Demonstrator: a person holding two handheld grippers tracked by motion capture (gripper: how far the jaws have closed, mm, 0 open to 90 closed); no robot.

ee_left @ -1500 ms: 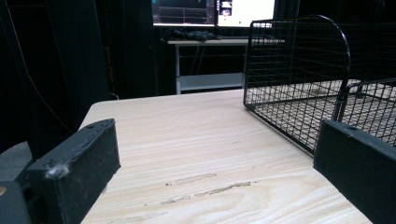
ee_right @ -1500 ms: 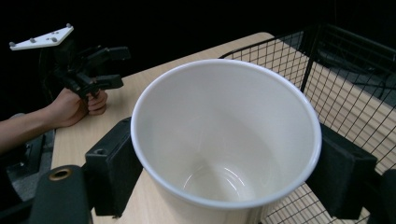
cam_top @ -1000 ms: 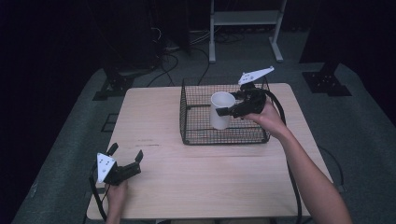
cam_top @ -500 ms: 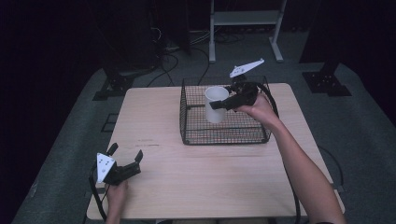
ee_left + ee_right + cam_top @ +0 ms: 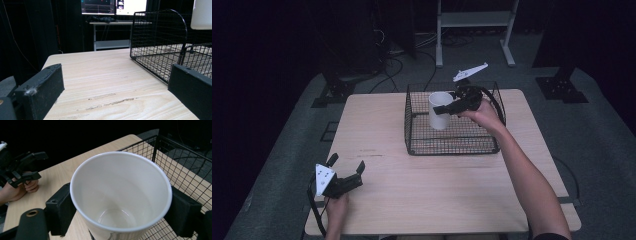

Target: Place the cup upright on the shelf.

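High view: wooden table (image 5: pixel 422 190), black wire basket (image 5: pixel 452 145) at far right.
Right gripper (image 5: pixel 443 108): jaws clamped on either side of a white paper cup (image 5: pixel 440 110), gripped just under the rim.
Cup: upright, empty, held above the basket's left part.
Left gripper (image 5: pixel 346 170): near left corner of table, jaws spread wide, nothing between them.
Left hand (image 5: pixel 337 206): at near table edge.
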